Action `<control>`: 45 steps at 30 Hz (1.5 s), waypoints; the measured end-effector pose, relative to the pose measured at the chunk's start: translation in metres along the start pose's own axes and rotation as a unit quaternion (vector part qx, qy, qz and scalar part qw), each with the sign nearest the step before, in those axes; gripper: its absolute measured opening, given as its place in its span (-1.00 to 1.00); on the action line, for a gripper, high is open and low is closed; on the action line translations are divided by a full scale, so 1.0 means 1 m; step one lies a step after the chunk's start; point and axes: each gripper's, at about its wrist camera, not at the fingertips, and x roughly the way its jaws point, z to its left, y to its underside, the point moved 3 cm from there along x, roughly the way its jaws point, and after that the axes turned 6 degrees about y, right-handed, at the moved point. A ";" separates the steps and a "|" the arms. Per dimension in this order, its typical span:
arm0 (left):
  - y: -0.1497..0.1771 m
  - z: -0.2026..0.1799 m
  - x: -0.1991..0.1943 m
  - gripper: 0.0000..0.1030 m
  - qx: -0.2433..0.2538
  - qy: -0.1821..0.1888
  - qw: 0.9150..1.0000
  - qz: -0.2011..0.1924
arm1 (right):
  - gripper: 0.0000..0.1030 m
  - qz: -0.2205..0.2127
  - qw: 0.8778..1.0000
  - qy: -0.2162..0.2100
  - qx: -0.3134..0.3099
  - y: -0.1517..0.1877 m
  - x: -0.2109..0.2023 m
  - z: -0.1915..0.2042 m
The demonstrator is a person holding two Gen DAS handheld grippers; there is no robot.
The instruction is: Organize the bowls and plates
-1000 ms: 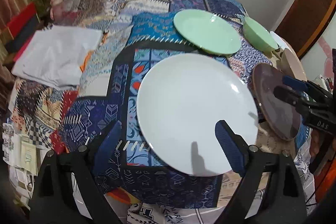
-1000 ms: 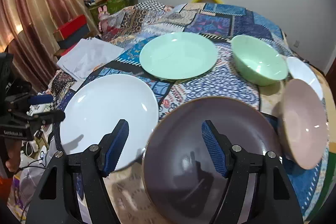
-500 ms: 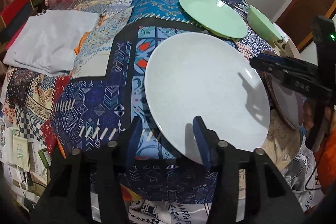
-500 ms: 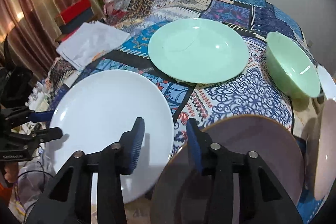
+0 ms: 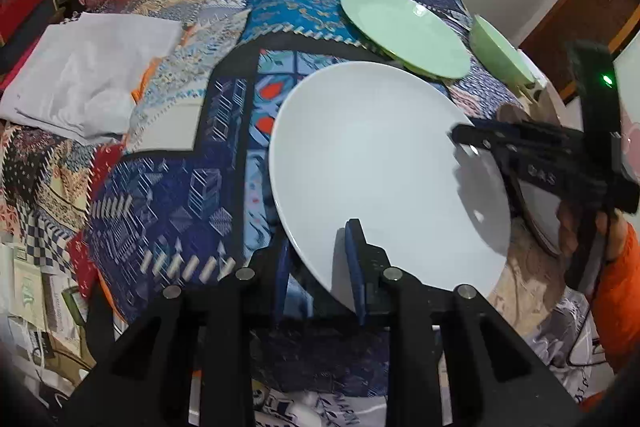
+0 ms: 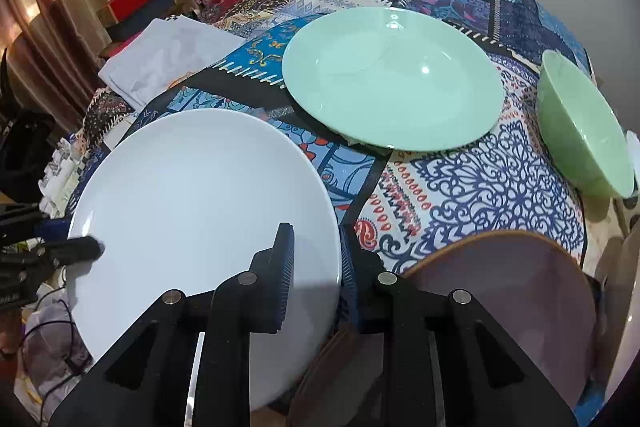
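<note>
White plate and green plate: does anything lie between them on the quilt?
Nothing: in the right wrist view only bare patterned quilt shows between the white plate and the green plate; their rims stay apart.

Tight on my near edge, open ground on the far left

From my left wrist view, the white plate fills the centre with its near rim between my left gripper blades, and my right gripper reaches over its rim at 3 o'clock, so I have no way through there. At 1 o'clock the green plate and green bowl sit just beside each other, closing that corner. The brown plate blocks 4 o'clock in my right wrist view. Bare patchwork cloth lies free from 8 to 11 o'clock, up to the folded white cloth.
</note>
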 end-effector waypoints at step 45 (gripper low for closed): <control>-0.016 0.005 -0.020 -0.37 0.002 0.002 1.000 -0.015 | -0.50 -0.030 0.998 -0.043 0.046 0.008 -0.028 0.009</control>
